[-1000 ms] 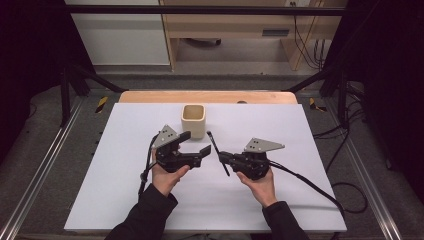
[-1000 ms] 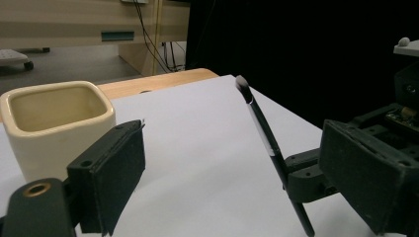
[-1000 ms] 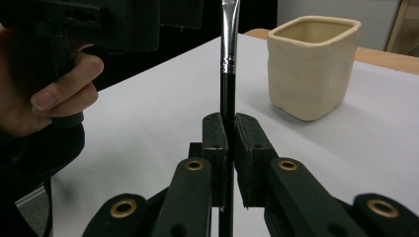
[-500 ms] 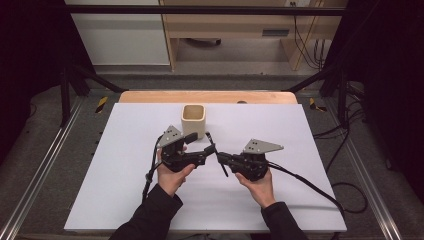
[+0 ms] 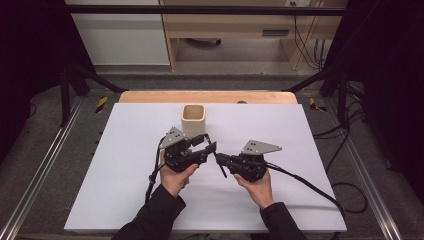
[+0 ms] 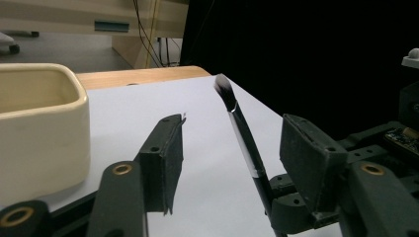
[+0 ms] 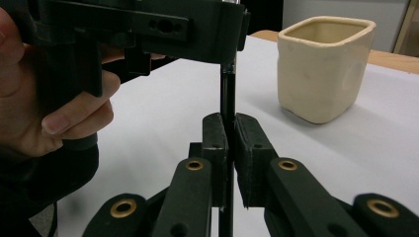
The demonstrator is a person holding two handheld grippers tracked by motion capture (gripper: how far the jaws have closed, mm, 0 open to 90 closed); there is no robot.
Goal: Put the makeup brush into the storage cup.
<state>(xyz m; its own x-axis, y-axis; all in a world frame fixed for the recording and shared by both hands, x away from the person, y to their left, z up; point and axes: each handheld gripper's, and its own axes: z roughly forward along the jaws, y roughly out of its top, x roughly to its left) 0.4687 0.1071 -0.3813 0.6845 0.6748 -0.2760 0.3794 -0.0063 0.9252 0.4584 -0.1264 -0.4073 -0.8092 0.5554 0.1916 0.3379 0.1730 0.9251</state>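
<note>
High view: a slim black brush is being held by the right gripper near the centre of the white table, its handle pointing down toward 5 o'clock and its upper end hidden among the jaws of the left gripper. A cream square cup is standing at 12 o'clock from the left gripper, just beyond it.

In the right gripper view, that gripper's jaws are being pressed tight on the brush shaft, which is standing nearly upright between them, with the left gripper directly above at 12 o'clock.

In the left gripper view, the left gripper's jaws are being kept apart, with nothing gripped; the brush is rising between them, nearer the jaw at 3 o'clock, its dark bristle tip leaning toward 11 o'clock. The cup is sitting at 9 o'clock, close by.

A handover is probably being prepared: the brush's long axis is already crossing the left gripper's gap, so only closing appears needed. The left hand is nearer the cup, likely the brush's destination.
</note>
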